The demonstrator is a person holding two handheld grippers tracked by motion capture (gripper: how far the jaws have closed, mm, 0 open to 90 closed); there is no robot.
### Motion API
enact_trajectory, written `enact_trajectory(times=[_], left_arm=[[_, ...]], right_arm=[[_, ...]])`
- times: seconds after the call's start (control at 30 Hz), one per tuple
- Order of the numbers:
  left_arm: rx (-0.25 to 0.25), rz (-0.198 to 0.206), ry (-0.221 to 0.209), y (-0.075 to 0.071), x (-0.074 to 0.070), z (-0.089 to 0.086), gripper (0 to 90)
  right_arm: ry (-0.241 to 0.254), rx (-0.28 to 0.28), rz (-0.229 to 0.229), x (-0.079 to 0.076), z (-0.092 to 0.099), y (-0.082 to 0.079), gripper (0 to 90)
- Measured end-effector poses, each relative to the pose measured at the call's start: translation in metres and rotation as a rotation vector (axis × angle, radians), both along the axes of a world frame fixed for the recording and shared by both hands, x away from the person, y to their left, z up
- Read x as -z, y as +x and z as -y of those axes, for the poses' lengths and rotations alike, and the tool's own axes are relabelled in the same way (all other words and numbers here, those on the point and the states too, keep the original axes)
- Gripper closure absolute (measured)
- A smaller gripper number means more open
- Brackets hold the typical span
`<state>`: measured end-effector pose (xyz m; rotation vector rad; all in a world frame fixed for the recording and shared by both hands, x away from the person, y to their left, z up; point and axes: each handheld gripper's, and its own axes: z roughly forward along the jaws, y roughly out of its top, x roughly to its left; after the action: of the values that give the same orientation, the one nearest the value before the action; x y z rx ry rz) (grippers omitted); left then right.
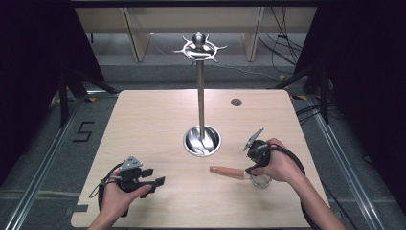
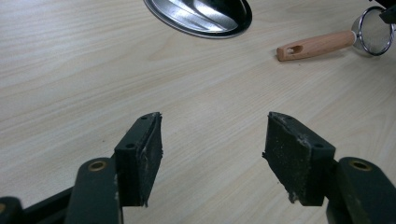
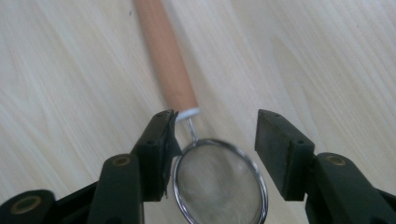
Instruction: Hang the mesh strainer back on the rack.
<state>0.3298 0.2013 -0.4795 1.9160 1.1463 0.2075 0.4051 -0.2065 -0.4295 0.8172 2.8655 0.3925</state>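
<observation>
A small mesh strainer (image 1: 227, 171) with a wooden handle lies flat on the pale wood table (image 1: 158, 120), handle pointing left. My right gripper (image 1: 251, 168) hovers over its bowl end. In the right gripper view the jaws (image 3: 215, 116) stand open with the metal mesh bowl (image 3: 219, 182) below and between them and the handle (image 3: 168, 60) running away; the pads do not press on it. My left gripper (image 1: 154, 177) rests at the front left, open and holding nothing (image 2: 215, 135). From there the strainer (image 2: 317, 45) lies far off at the upper right.
A steel hook stand rises from a round dished base (image 1: 202, 141) at the table's middle, its pole (image 1: 200, 96) topped by curved hooks (image 1: 199, 48). The base's rim (image 2: 201, 14) lies ahead of the left gripper. A dark grommet (image 1: 236, 102) sits near the far edge.
</observation>
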Motion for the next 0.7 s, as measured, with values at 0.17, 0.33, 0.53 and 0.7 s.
enact_trajectory(times=[0.17,0.33,0.53,0.7], left_arm=[[0.006,0.005,0.005,0.002,0.000,0.002,35.8],[0.017,0.003,-0.004,-0.002,0.000,0.002,35.7],[0.009,0.008,-0.009,0.000,0.001,0.000,35.7],[0.008,0.001,-0.011,0.000,0.000,0.000,35.7]], right_arm=[[-0.033,-0.081,0.005,0.001,-0.001,0.003,45.8],[-0.084,-0.161,-0.014,0.006,-0.011,0.008,44.7],[-0.109,-0.214,-0.017,0.009,-0.022,0.014,44.4],[-0.158,-0.264,-0.030,0.015,-0.029,0.019,44.6]])
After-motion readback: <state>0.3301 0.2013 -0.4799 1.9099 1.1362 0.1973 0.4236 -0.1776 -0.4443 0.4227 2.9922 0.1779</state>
